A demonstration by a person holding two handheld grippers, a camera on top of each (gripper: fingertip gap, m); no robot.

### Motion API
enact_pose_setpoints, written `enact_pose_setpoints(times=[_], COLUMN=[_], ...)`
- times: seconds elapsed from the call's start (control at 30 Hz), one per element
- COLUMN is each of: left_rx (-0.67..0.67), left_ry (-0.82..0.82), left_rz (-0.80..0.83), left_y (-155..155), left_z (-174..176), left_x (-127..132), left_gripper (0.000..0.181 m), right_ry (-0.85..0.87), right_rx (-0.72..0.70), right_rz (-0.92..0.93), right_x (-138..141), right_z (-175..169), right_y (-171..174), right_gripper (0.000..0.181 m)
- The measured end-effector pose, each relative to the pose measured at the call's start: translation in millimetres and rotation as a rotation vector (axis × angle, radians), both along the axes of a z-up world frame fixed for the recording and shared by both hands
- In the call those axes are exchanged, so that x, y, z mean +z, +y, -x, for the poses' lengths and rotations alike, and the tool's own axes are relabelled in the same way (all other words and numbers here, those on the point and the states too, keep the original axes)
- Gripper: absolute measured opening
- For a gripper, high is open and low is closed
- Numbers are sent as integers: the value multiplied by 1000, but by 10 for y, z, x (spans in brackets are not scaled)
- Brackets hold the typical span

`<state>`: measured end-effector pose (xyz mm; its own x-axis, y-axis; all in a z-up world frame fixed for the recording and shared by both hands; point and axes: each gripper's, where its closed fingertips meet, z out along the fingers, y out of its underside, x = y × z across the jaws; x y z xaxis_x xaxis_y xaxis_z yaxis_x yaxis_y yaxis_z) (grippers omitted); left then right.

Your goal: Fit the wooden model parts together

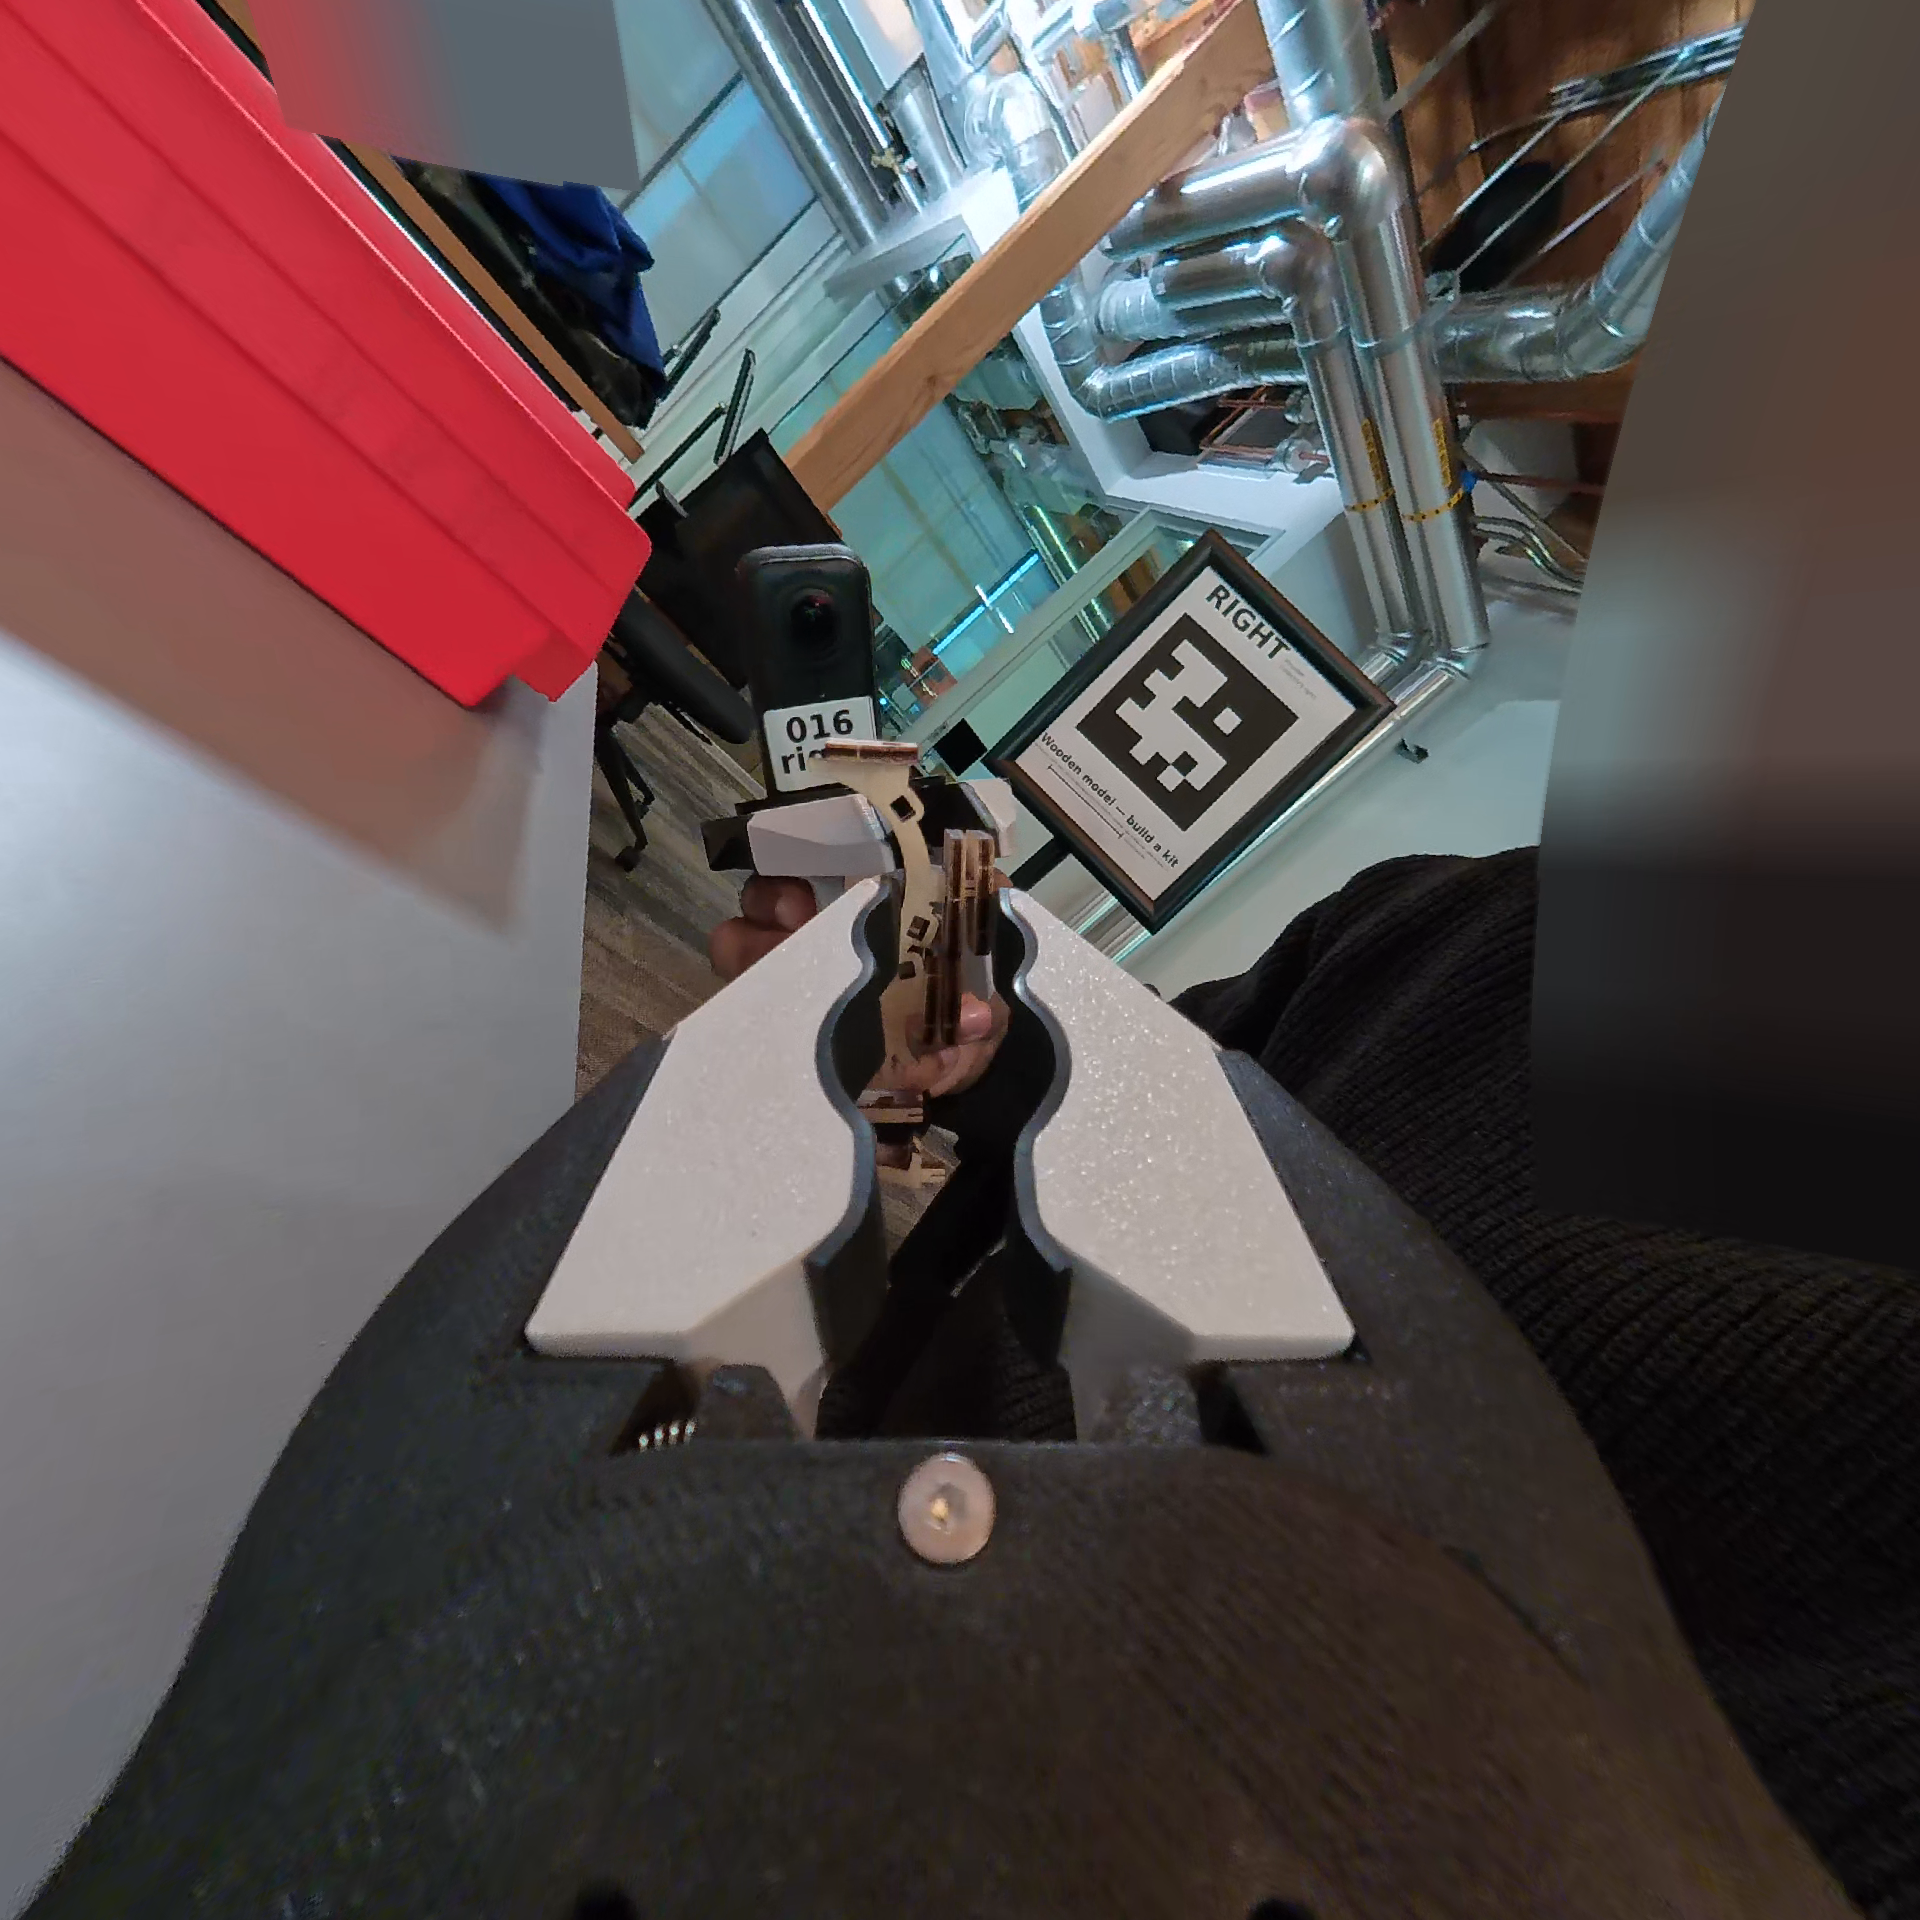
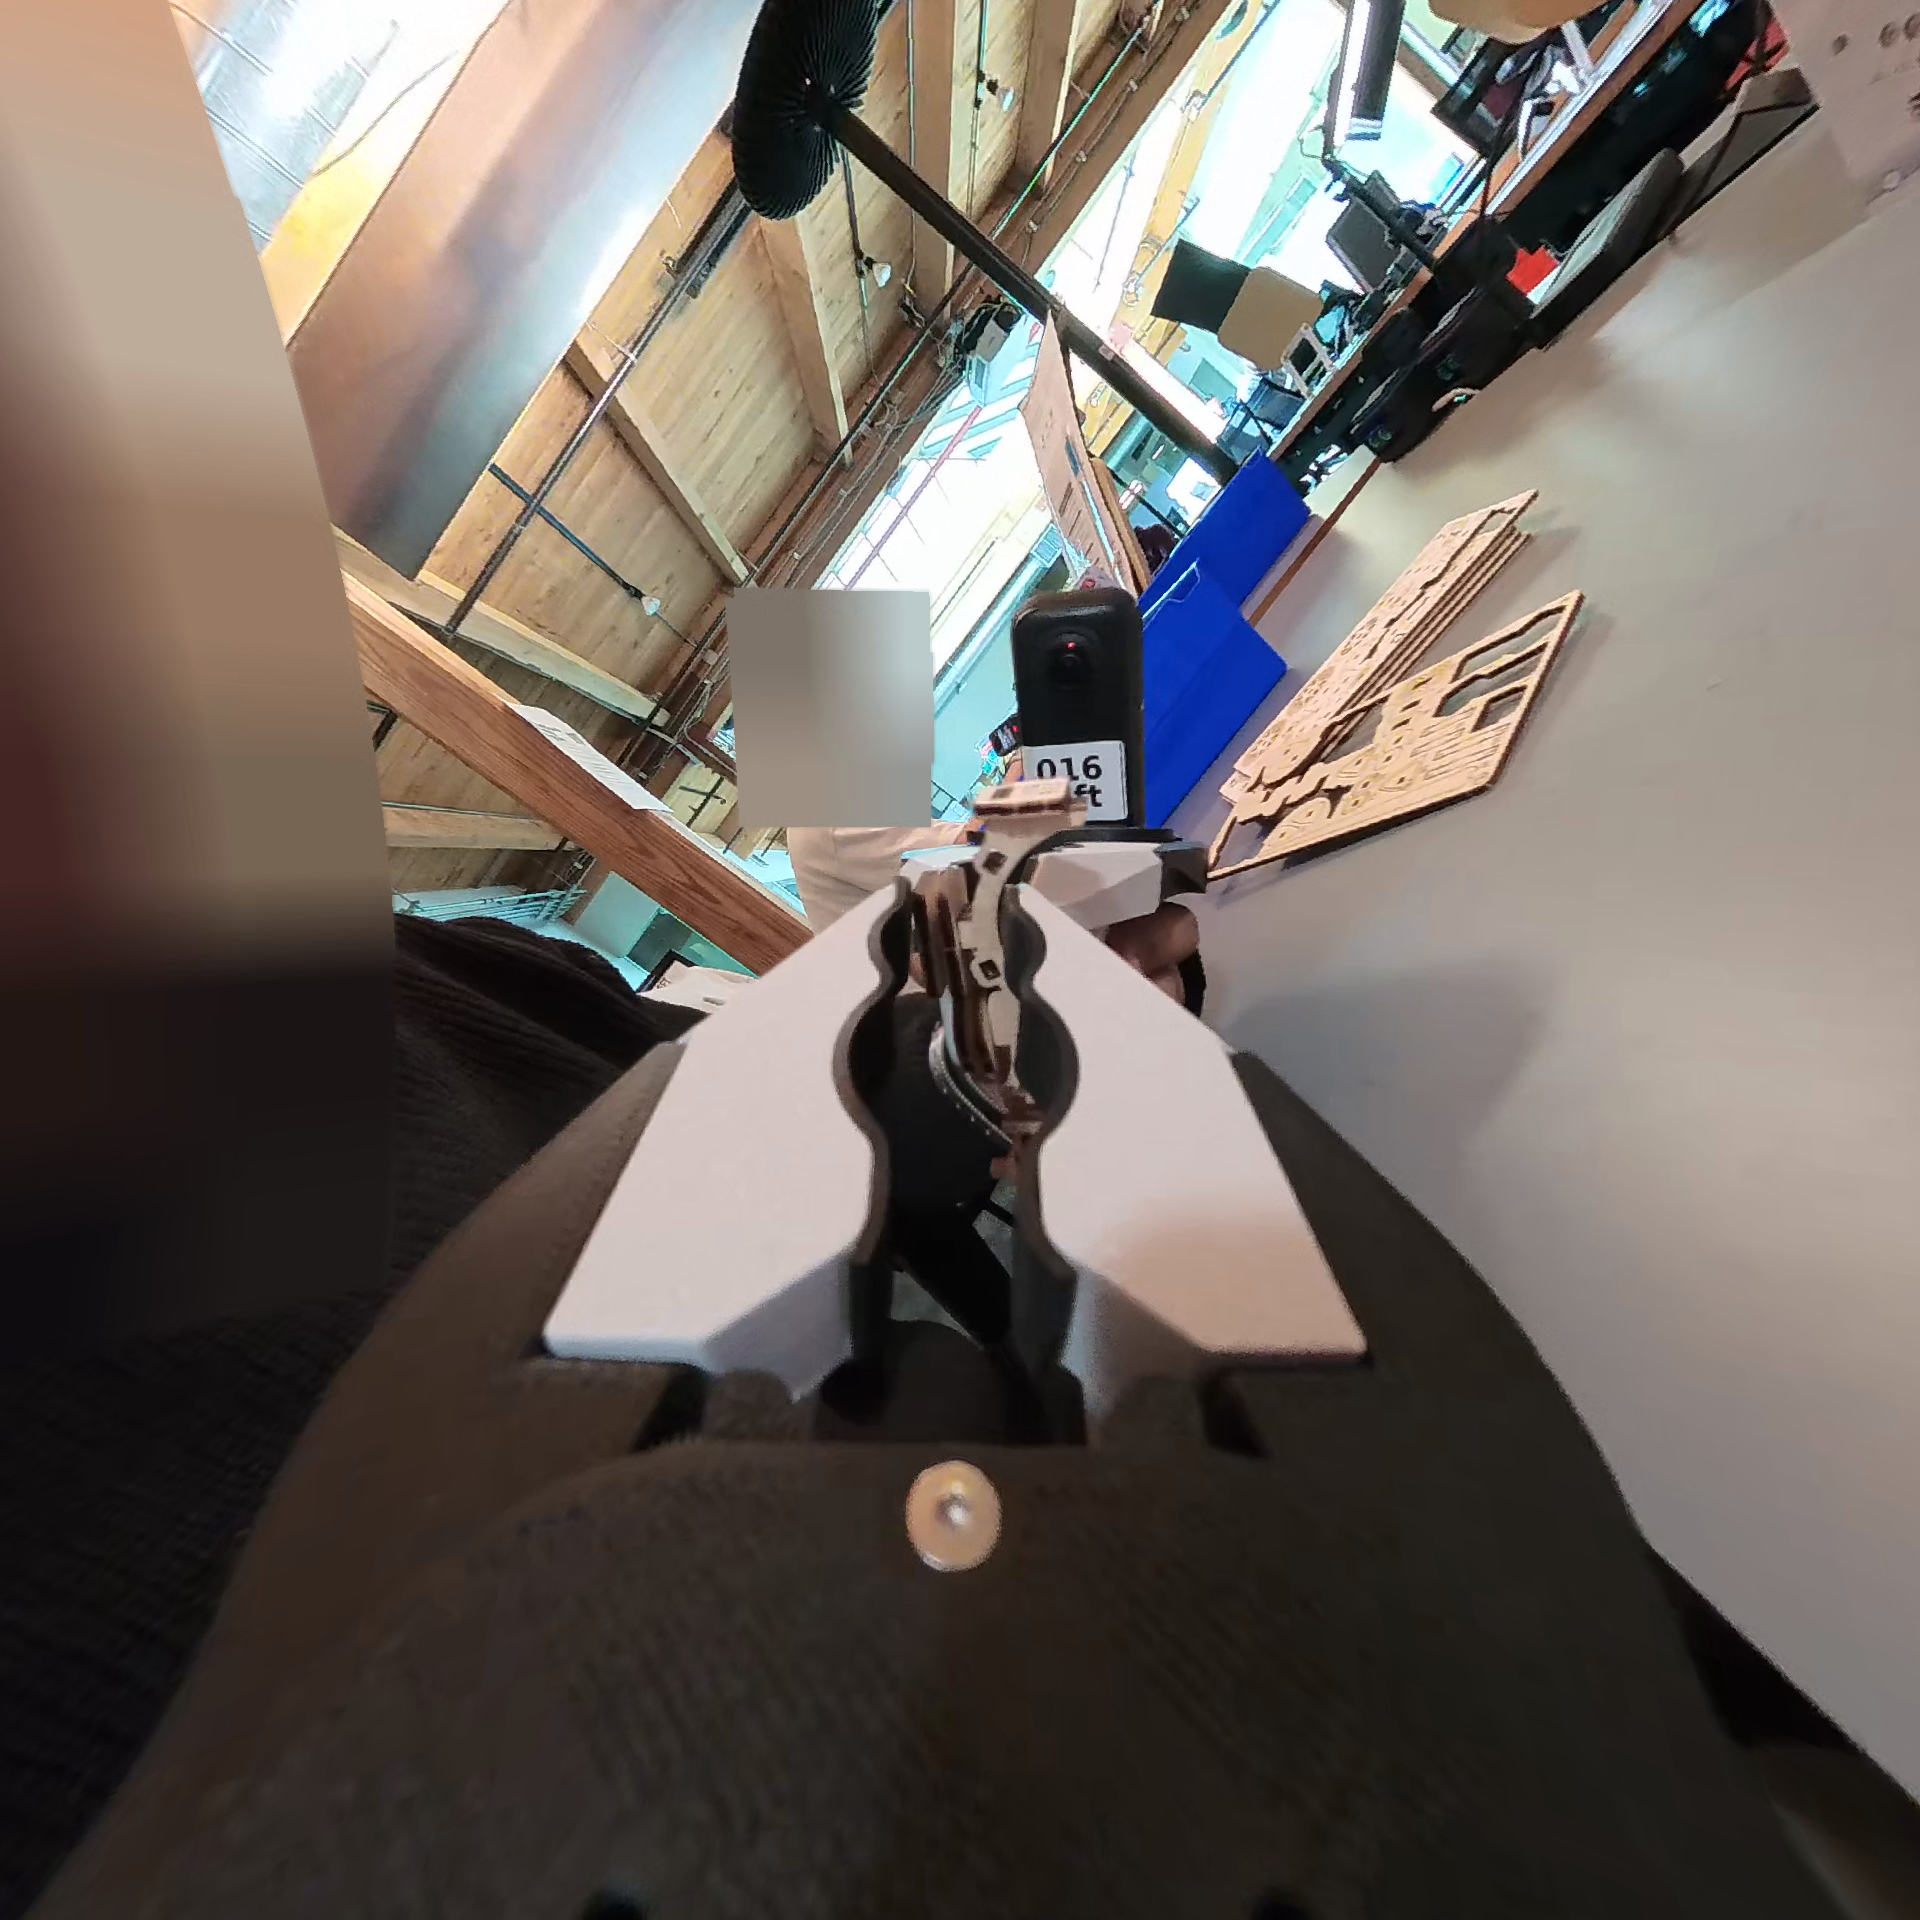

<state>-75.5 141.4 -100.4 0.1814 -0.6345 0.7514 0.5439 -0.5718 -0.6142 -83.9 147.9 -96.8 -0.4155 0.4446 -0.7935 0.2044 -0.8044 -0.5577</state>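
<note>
Both grippers face each other in the air, tip to tip, with the wooden model parts between them. In the left wrist view my left gripper is shut on a thin curved wooden piece and a layered wooden block pressed side by side. The right gripper shows just behind them. In the right wrist view my right gripper is shut on the same pair, the layered block and the curved piece. The left gripper is beyond them. I cannot tell which piece each gripper bears on.
A red plastic bin hangs close at the upper left. A framed marker sign stands behind. Several laser-cut wooden sheets and blue folders lie on the white table. A dark sleeve is close by. My left and right fingertips are right by each other.
</note>
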Motion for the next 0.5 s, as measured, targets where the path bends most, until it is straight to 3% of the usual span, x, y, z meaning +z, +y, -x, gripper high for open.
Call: enact_pose_setpoints(times=[0.5], left_rx=[25], left_ry=[99], left_rz=[-56], left_y=[-16], left_z=[-23], left_x=[-4], left_gripper=[13], right_ry=[-7], right_rx=[-10], right_rz=[-78], right_x=[7], right_z=[-16], right_y=[-16], right_gripper=[16])
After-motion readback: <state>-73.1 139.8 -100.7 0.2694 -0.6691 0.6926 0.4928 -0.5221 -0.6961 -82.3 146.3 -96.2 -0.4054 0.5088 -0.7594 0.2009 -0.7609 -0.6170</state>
